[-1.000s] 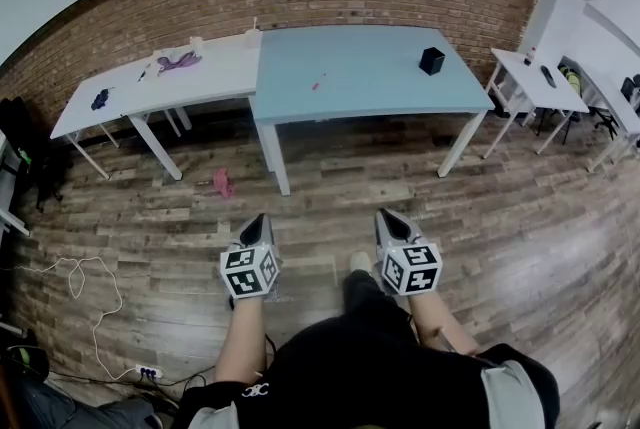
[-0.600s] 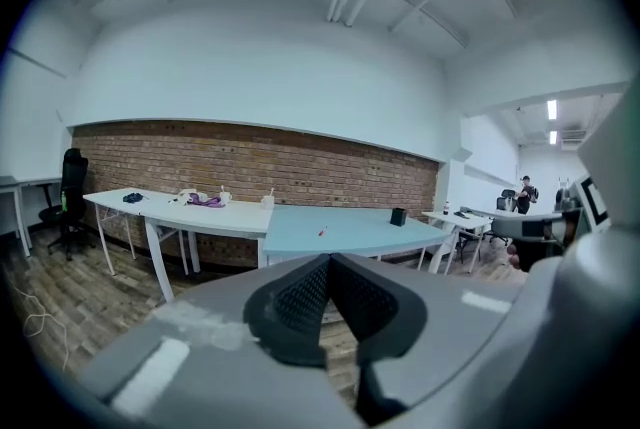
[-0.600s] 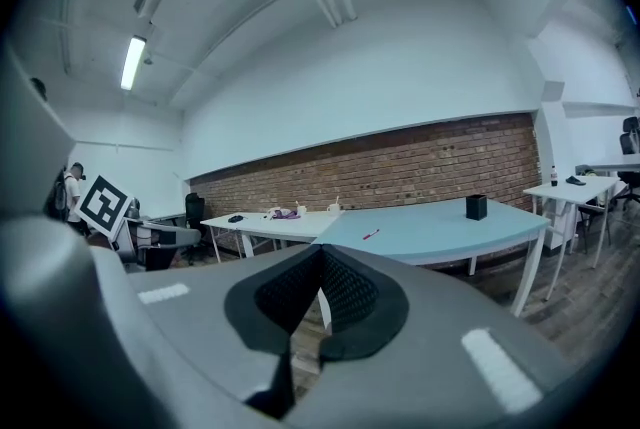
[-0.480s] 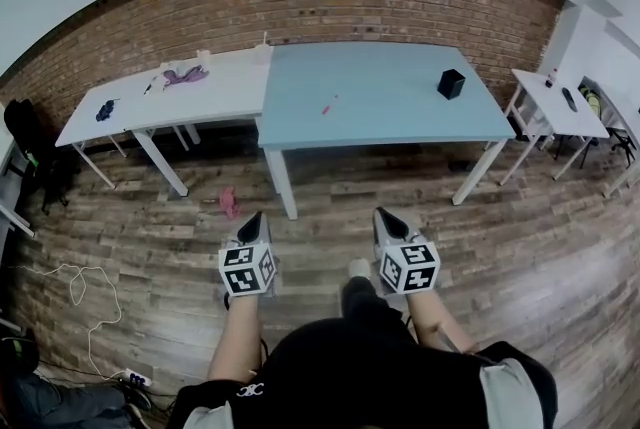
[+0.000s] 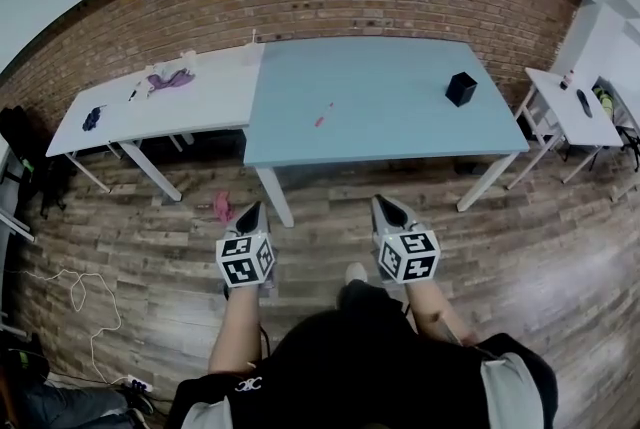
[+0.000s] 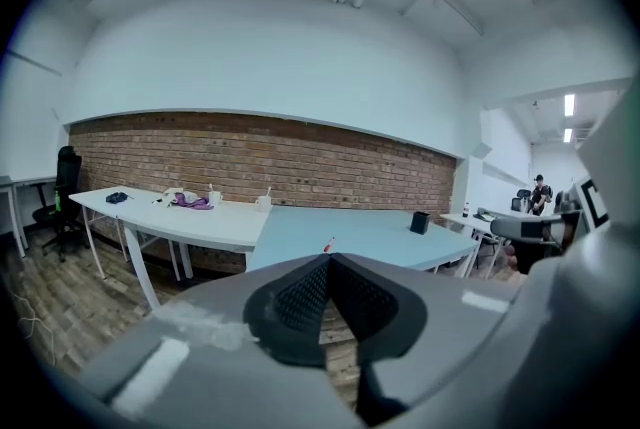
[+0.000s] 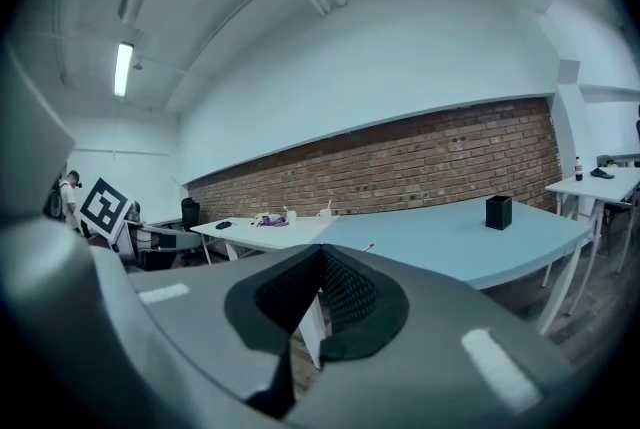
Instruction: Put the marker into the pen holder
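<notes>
Two tools hang over the wooden floor (image 5: 150, 247) in the head view, short of the blue worktop (image 5: 390, 127). The left tool (image 5: 250, 209) and the right tool (image 5: 385, 205) each have jaws pressed together on nothing, and the hands behind their marker cubes are hidden. The marker (image 5: 324, 114) lies on that worktop as a thin red sliver, its cap end too small to tell, well apart from the black pen holder (image 5: 461, 88) near the right end. In the left gripper view the closed jaw tips cover the worktop's near edge, with the marker just above them. In the right gripper view the holder's inside cannot be seen.
</notes>
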Demonstrator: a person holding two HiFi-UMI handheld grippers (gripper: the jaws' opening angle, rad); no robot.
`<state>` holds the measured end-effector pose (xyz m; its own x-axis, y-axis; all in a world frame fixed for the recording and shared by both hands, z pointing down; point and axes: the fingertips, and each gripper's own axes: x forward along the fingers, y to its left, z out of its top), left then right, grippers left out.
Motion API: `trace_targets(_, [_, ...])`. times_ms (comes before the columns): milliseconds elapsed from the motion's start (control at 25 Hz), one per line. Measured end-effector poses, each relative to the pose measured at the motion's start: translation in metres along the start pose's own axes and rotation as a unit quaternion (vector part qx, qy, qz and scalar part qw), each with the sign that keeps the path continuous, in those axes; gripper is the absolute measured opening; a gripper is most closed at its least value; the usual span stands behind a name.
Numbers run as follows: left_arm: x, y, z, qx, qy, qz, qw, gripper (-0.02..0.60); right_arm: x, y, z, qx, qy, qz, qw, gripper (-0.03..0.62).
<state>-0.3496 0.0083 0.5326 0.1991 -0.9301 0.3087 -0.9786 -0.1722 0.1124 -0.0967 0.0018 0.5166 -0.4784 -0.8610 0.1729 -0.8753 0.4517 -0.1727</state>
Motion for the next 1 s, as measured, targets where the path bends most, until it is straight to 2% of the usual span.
trace_targets(320, [0.076, 0.005, 0.028, 0.005, 0.009, 0.007, 0.9999, 0.006, 0.066, -0.045, 0.014, 0.003, 0.016, 0.008, 1.000, 0.005])
trace_targets(680, [0.178, -0.010, 0.080, 0.007, 0.003, 0.009, 0.9999, 0.006, 0.144, -0.116, 0.049, 0.006, 0.022, 0.019, 1.000, 0.005])
trace_targets(880, [0.209, -0.024, 0.107, 0.020, 0.000, 0.008, 0.9998, 0.006, 0.175, -0.139, 0.064, 0.006, 0.036, 0.032, 0.999, 0.005])
trace_targets(1000, [0.223, -0.017, 0.113, 0.023, 0.008, 0.010, 0.9997, 0.007, 0.193, -0.140, 0.074, 0.006, 0.036, 0.038, 0.999, 0.005])
